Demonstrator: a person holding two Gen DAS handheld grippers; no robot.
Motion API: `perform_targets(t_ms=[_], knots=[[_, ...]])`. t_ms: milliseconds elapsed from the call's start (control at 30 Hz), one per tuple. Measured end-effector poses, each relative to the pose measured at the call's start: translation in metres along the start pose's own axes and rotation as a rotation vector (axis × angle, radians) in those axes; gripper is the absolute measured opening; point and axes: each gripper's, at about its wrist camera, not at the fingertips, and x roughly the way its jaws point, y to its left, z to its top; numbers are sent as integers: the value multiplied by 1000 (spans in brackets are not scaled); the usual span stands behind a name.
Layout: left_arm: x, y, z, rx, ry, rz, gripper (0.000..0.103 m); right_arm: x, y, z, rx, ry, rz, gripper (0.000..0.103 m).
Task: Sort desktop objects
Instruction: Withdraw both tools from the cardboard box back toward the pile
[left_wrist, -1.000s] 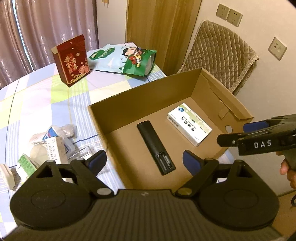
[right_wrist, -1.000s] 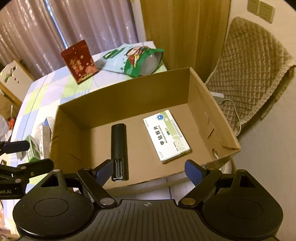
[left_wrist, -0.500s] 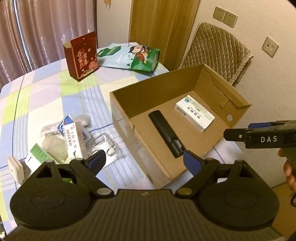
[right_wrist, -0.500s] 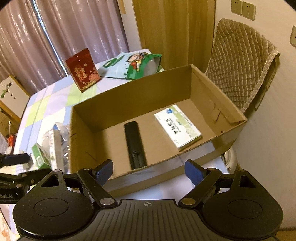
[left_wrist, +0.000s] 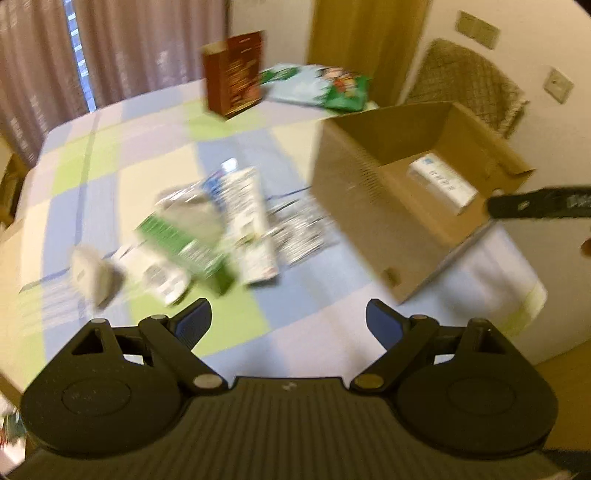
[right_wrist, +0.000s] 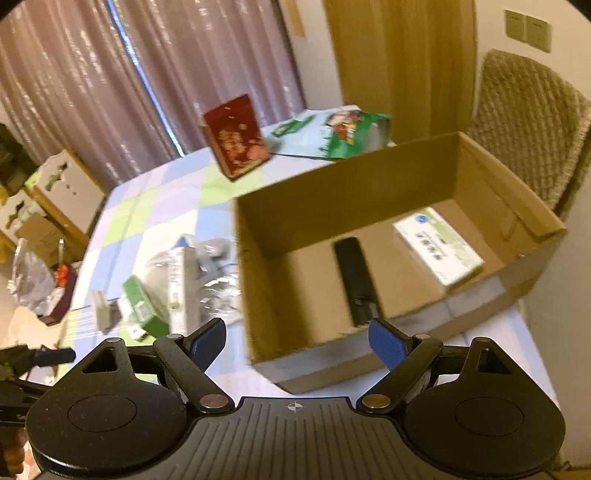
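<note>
Right wrist: one remote (right_wrist: 356, 280), one carton (right_wrist: 437, 245).

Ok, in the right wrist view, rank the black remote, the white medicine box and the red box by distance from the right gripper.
From the right gripper:
1. Black remote, in the cardboard box, just ahead of the fingertips.
2. White medicine box, also inside, further right.
3. Red box, standing on the table beyond the cardboard box, far left.
</note>
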Motion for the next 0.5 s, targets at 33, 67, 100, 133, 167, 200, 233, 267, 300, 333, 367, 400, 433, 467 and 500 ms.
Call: perform_targets(t_ms=[33, 67, 100, 133, 167, 200, 233, 267, 300, 333, 367, 400, 433, 467, 500], knots=[[-1, 11, -6, -14, 3, 15, 88, 2, 5, 1, -7, -1, 5, 87], [-3, 21, -10, -25, 5, 33, 88, 4, 9, 1, -13, -3, 11, 87], [-4, 31, -15, -34, 5, 56, 88, 6, 14, 2, -22, -3, 18, 87], [-6, 38, -18, -40, 7, 73, 88, 8, 18, 3, -30, -4, 25, 87], [-7, 46, -21, -46, 9, 87, 88, 11, 23, 4, -38, -5, 32, 87], [-9, 54, -24, -55, 9, 101, 88, 13, 27, 5, -46, -6, 39, 87], [-11, 60, -26, -66, 9, 112, 88, 15, 32, 5, -56, -6, 47, 87], [-12, 64, -27, -74, 8, 122, 88, 17, 36, 6, -66, -5, 55, 87], [-13, 69, -28, -83, 5, 132, 88, 19, 40, 6, -74, -5, 64, 87], [-15, 73, -29, -91, 1, 142, 88, 21, 43, 7, -81, -5, 72, 87], [-16, 76, -30, -98, -1, 150, 88, 22, 46, 8, -88, -5, 81, 87], [-16, 79, -30, -104, -2, 154, 88, 24, 50, 8, -96, -5, 89, 87], [-17, 81, -29, -108, -3, 154, 88, 25, 53, 9, -104, -7, 95, 87], [-17, 83, -29, -111, -4, 152, 88, 26, 56, 10, -113, -9, 102, 87], [-17, 85, -28, -110, -5, 153, 88, 27, 58, 11, -123, -9, 108, 87]])
